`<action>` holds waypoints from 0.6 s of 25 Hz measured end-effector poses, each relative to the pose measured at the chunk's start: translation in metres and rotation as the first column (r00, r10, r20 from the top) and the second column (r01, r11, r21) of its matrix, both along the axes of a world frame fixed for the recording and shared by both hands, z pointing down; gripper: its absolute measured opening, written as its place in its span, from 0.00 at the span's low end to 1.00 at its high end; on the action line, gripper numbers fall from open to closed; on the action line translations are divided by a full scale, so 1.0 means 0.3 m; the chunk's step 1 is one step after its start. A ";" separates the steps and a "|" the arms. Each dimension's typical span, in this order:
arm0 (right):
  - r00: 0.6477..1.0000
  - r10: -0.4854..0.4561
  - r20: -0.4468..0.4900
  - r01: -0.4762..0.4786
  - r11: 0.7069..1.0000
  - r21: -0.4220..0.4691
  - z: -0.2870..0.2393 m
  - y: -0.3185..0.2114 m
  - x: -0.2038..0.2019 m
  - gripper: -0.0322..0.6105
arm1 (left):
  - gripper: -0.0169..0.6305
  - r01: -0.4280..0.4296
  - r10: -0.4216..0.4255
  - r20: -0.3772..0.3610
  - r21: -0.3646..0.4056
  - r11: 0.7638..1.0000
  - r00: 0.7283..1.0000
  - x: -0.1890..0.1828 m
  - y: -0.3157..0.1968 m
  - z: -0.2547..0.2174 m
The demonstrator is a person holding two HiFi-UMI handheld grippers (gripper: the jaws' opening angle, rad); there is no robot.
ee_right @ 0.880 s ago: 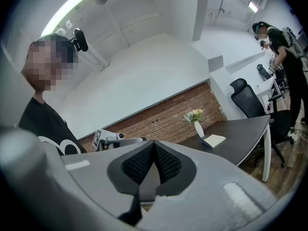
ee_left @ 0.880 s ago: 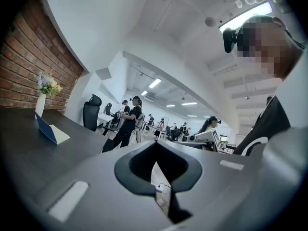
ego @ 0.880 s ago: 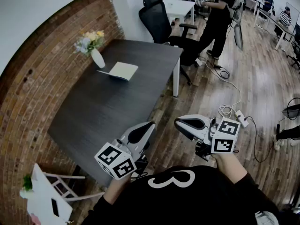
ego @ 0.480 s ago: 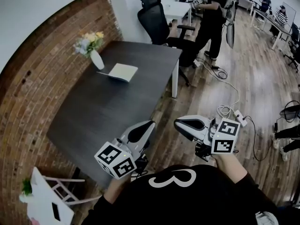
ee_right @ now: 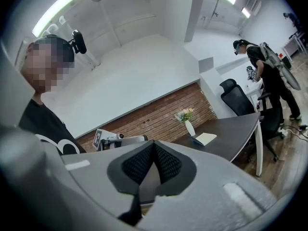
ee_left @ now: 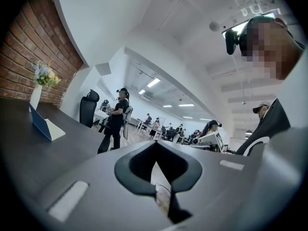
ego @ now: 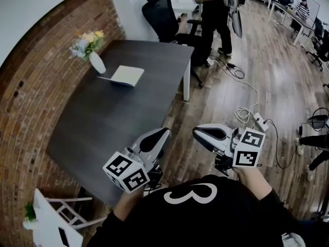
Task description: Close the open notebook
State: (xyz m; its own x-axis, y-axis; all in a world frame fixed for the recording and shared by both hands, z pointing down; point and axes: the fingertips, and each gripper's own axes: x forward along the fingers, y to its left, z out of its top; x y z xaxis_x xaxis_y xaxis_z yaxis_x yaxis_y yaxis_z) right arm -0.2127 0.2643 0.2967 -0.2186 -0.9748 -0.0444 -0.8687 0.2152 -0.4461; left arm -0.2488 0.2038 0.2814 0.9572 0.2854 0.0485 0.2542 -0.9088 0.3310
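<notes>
I hold the left gripper [ego: 162, 135] and right gripper [ego: 198, 133] closed on nothing, well apart from the notebook [ego: 123, 75] lying open by the vase [ego: 96, 62]; probably light and thin-covered, best tipped shut at the raised cover's free edge.

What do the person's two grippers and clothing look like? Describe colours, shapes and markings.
Both the left gripper and right gripper have light grey, tapering shells with black padded jaw linings. Each carries a white cube printed with black square markers. The person wears a black top with a white figure on it.
</notes>
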 end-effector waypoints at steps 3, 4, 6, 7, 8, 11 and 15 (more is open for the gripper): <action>1.000 0.012 0.020 -0.012 1.000 -0.005 0.022 -0.012 0.056 0.05 | 0.05 0.010 -0.010 0.012 0.007 1.000 1.000 0.044 -0.014 0.011; 1.000 0.013 0.026 -0.013 1.000 -0.005 0.028 -0.019 0.079 0.05 | 0.05 0.014 -0.014 0.018 0.006 1.000 1.000 0.061 -0.022 0.018; 0.999 0.010 0.038 -0.010 1.000 -0.001 0.039 -0.033 0.131 0.05 | 0.05 0.026 -0.026 0.032 0.001 1.000 0.999 0.103 -0.039 0.034; 0.999 0.005 0.042 -0.005 1.000 0.001 0.043 -0.039 0.159 0.05 | 0.05 0.034 -0.033 0.037 -0.003 0.999 0.999 0.127 -0.046 0.041; 0.999 -0.002 0.045 0.002 1.000 0.004 0.046 -0.045 0.188 0.05 | 0.05 0.042 -0.042 0.040 -0.004 0.999 0.998 0.154 -0.052 0.048; 0.998 -0.028 0.050 0.027 1.000 0.012 0.049 -0.072 0.291 0.05 | 0.05 0.065 -0.065 0.037 -0.005 0.998 0.997 0.249 -0.073 0.063; 0.995 -0.071 0.064 0.070 0.997 0.010 0.055 -0.139 0.445 0.05 | 0.05 0.103 -0.103 0.063 0.002 0.995 0.993 0.405 -0.119 0.064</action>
State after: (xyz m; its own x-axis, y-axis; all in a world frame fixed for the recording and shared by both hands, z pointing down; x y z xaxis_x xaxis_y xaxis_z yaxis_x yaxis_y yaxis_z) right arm -0.0790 0.2227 0.3133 -0.2831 -0.9567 -0.0677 -0.8210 0.2782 -0.4986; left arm -0.1273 0.1681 0.3007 0.9766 0.1854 0.1093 0.1376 -0.9285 0.3449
